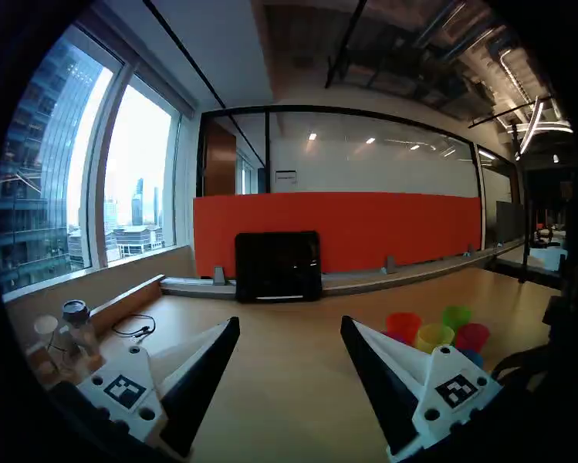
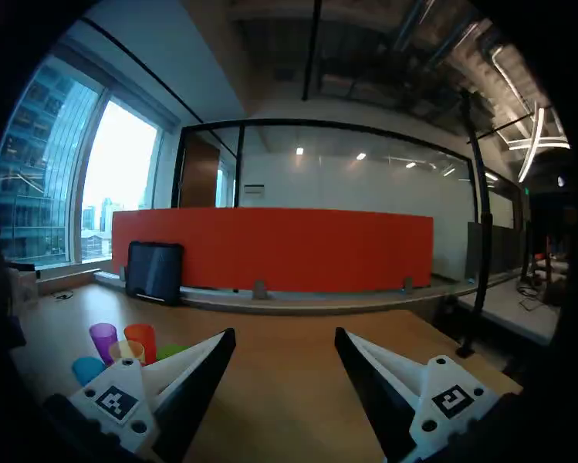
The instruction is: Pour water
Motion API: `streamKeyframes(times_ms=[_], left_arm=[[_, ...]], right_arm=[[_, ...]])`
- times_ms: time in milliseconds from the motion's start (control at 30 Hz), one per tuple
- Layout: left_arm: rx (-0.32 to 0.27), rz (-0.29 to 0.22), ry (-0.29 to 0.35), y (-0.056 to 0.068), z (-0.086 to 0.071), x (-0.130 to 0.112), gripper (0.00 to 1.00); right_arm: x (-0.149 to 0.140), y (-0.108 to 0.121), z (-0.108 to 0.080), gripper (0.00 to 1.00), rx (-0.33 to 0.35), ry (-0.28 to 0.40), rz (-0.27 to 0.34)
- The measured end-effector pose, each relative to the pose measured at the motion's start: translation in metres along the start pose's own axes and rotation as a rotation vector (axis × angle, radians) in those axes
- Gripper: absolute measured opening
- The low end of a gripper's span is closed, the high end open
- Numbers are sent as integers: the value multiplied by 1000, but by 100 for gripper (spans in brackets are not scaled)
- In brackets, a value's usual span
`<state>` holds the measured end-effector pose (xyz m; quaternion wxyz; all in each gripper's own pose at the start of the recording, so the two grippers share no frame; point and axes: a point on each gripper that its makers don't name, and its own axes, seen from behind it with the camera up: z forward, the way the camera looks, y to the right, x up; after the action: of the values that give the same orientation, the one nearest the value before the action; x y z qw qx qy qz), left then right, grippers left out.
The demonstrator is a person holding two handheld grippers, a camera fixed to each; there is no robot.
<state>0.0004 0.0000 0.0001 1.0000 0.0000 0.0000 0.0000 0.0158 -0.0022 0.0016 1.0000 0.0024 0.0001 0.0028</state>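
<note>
A pale wooden counter [image 1: 289, 370] runs to a long orange divider panel [image 1: 350, 228] at its far edge, with a glass partition wall [image 1: 366, 158] behind. Tall windows [image 1: 134, 177] on the left admit bright daylight. Strip lights [image 1: 532, 123] hang from the dark open ceiling [image 1: 412, 46] at right.

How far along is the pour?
Nothing looks done: the left gripper and right gripper hang open and empty above the wooden table. Remaining: likely grasp the clear dark-lidded bottle, then pour into the colourful plastic cups.
</note>
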Motion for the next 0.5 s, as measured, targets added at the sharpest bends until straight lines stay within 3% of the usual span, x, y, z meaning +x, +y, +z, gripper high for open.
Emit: streamKeyframes(times_ms=[300,500], left_arm=[[-1,14,19,-4,8,62,97],[-27,23,46,1,13,106,97]], right_arm=[[51,1,4,100,27,-11,35],[82,1,5,100,50,-21,57]])
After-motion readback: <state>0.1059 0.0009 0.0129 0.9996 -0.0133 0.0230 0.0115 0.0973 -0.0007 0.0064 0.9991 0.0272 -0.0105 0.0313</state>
